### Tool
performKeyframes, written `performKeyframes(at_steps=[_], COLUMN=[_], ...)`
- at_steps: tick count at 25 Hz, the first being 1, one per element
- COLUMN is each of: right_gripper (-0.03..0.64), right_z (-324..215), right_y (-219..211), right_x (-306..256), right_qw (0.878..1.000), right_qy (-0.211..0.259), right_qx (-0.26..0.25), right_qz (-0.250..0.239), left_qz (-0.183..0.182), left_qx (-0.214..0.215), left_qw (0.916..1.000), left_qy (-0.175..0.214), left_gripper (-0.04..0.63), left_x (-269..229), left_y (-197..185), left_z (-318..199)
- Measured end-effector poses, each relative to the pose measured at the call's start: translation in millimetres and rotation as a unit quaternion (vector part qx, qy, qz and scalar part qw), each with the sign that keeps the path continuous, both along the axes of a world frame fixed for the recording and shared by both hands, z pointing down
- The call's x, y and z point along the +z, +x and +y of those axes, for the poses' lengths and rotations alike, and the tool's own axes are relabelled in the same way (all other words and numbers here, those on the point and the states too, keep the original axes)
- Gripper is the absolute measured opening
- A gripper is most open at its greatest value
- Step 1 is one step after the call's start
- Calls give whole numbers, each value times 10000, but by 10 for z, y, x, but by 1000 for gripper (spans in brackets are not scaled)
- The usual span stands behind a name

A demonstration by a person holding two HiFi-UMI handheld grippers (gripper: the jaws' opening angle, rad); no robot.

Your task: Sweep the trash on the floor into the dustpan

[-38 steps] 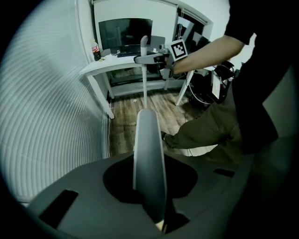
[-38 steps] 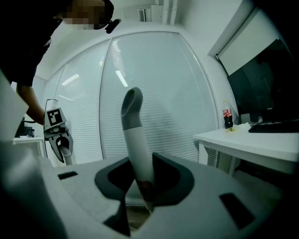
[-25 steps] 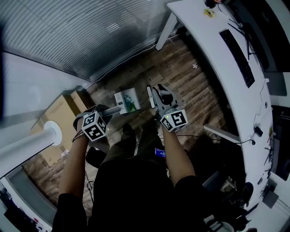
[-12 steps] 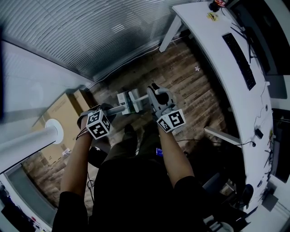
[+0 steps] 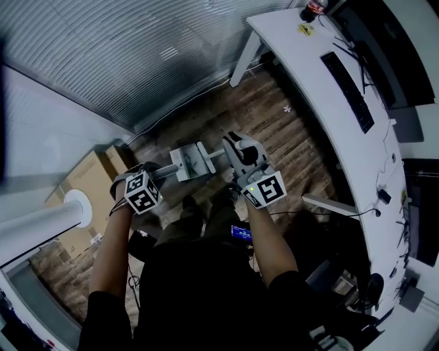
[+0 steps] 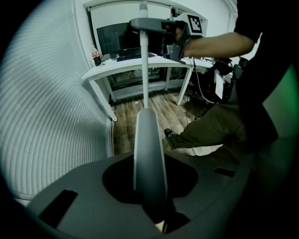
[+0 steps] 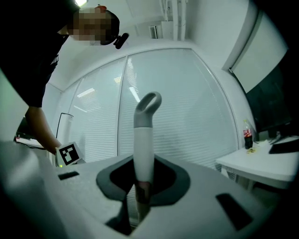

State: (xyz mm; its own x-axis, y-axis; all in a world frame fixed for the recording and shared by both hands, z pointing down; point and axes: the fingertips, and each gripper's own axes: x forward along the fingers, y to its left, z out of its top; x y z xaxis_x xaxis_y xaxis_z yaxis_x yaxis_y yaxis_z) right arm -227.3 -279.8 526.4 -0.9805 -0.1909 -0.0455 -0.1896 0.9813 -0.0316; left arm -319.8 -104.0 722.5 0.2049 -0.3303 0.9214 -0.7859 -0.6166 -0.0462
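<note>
A grey dustpan point(image 5: 188, 164) hangs over the wooden floor in front of my feet. Its long handle point(image 6: 149, 154) runs up into my left gripper point(image 5: 159, 171), which points steeply down. Those jaws have just been opening a little, and the handle is still clamped between them. My right gripper point(image 5: 234, 145) points level and is shut on the white broom handle point(image 7: 143, 140). The handle's grey hooked end point(image 7: 148, 105) sticks out past the jaws towards the dustpan. The broom head is hidden below me. A small white scrap of trash point(image 5: 287, 108) lies on the floor near the desk.
A long white desk point(image 5: 309, 62) with a keyboard point(image 5: 346, 82) and a bottle point(image 5: 312, 8) runs along the right. A blinds-covered glass wall point(image 5: 137, 62) stands ahead. A cardboard box point(image 5: 89, 171) and a white post point(image 5: 41, 219) are at the left. Cables lie by my legs.
My right gripper has risen with the broom handle, whose end now lies beside the dustpan. The dustpan has shifted slightly towards me. The left hand has hardly moved.
</note>
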Motion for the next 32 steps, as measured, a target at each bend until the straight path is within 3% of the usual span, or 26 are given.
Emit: performKeyframes(at_steps=[5, 9, 11, 13, 15, 16, 17, 20, 21, 22, 23, 24, 32], right_gripper=[63, 63, 63, 63, 63, 63, 63, 63, 63, 63, 63, 63, 63], right_z=[-102, -99, -91, -69, -43, -30, -17, 29, 57, 96, 139, 181, 410], right_y=[267, 448, 526, 603, 689, 734, 783, 955, 1001, 1039, 1075, 1112, 1599], right_x=[-257, -487, -608, -732, -857, -916, -973, -1135, -1185, -1230, -1270, -1306, -1460], right_qw=[9996, 9993, 9992, 9990, 9988, 9987, 9986, 9980, 9976, 9973, 9970, 9966, 9938], right_qy=[174, 228, 253, 277, 271, 262, 248, 204, 198, 194, 192, 193, 135], right_qx=[201, 275, 287, 302, 366, 403, 441, 592, 646, 696, 746, 794, 1101], right_qz=[67, 142, 141, 152, 165, 166, 162, 124, 115, 109, 107, 110, 19], left_qz=[-27, 109, 290, 616, 1182, 1558, 1986, 3135, 3299, 3372, 3396, 3396, 3130], left_qx=[-17, -59, -245, -539, -967, -1218, -1469, -2032, -2129, -2194, -2233, -2252, -2528], left_qw=[9993, 9965, 9910, 9780, 9520, 9324, 9079, 8185, 7947, 7776, 7671, 7615, 7344], left_qy=[372, 823, 1281, 1919, 2651, 3024, 3387, 4365, 4629, 4832, 4964, 5040, 5465], left_gripper=[149, 153, 153, 145, 122, 108, 94, 81, 51, 32, 19, 9, -5], left_x=[-224, -630, -925, -1319, -1779, -2018, -2257, -2909, -3063, -3172, -3239, -3272, -3299], left_y=[-45, -85, -127, -161, -207, -237, -265, -333, -358, -375, -378, -365, 38], left_z=[-81, -124, -190, -266, -319, -325, -316, -214, -160, -105, -56, -18, 155])
